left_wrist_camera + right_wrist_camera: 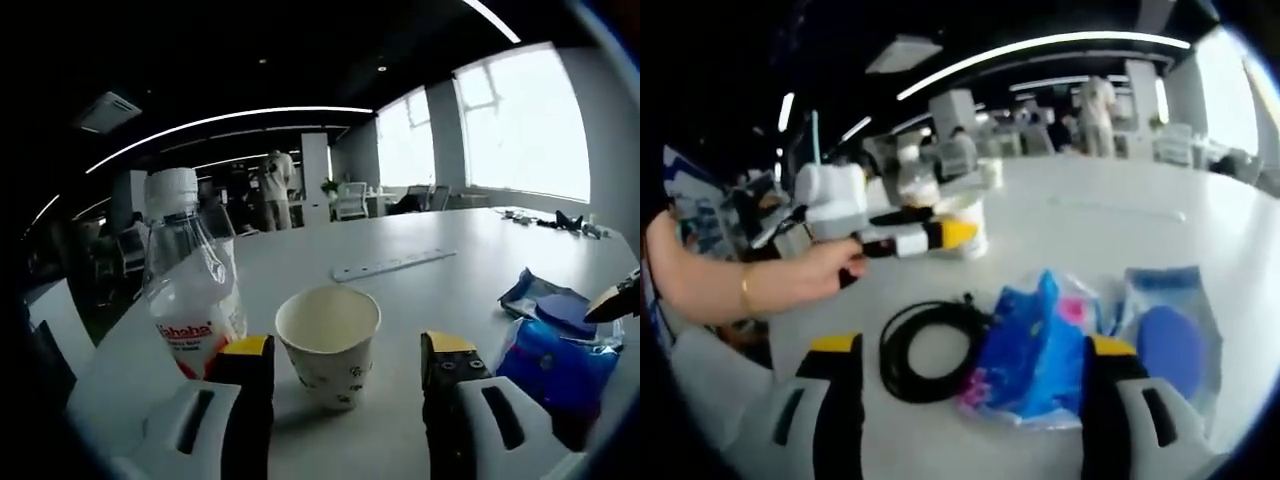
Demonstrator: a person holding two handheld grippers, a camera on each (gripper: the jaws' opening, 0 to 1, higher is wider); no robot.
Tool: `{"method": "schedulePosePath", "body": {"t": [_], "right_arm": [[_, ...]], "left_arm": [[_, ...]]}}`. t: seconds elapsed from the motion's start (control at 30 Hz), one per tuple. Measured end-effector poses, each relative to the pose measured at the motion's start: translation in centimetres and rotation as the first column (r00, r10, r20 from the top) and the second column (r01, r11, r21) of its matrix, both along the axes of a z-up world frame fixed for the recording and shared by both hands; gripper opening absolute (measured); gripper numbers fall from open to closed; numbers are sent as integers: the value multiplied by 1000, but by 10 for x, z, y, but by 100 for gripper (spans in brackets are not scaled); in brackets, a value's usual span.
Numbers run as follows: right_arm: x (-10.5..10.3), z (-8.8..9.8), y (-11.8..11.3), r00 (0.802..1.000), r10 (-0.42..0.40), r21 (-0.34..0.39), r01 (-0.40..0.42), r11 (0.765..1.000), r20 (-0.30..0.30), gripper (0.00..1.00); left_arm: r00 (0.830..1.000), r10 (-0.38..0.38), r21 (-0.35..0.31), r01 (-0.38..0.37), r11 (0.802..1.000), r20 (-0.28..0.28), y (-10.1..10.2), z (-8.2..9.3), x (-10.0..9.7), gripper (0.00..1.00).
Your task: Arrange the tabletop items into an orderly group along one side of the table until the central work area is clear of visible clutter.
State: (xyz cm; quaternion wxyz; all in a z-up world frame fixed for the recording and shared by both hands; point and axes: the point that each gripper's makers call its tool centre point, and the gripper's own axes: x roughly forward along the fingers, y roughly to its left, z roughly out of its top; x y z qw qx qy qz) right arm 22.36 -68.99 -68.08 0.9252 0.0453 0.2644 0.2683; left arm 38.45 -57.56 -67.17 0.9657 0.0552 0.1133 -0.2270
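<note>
A white paper cup (328, 340) stands on the white table (420, 240), right between the wide-apart jaws of my left gripper (348, 350), which is open. A clear bottle (190, 285) with a white cap and a red label stands just left of the cup. In the right gripper view, a blue snack packet (1035, 360) and a coiled black cable (930, 345) lie between the jaws of my right gripper (973, 348), also open. A second blue packet (1170, 335) lies to its right. A hand (790, 275) holds the left gripper (960, 228) at the cup (970, 240).
A long white strip (395, 265) lies farther back on the table. Two blue packets (555, 350) sit at the right in the left gripper view, with the right gripper's tip (615, 300) above them. Office chairs and people stand far behind.
</note>
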Motion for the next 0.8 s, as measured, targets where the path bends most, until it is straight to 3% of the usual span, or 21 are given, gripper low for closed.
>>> {"method": "schedulePosePath", "body": {"t": [0.23,0.4,0.5,0.8], "right_arm": [[0,5,-2,1000,-18,0,18,1000,7,89],[-1,8,-6,999,-42,-4,42,999,11,92],[-2,9,-8,999,-54,3,54,999,5,92],[-4,13,-18,994,-106,13,106,994,-9,96]], "left_arm": [[997,-34,0,34,999,-63,-1,-5,-17,66],[996,-56,-12,55,998,-68,-1,0,-28,74],[995,-91,24,92,995,-33,-6,8,-36,78],[987,-157,26,158,987,-39,-22,12,-58,84]]}}
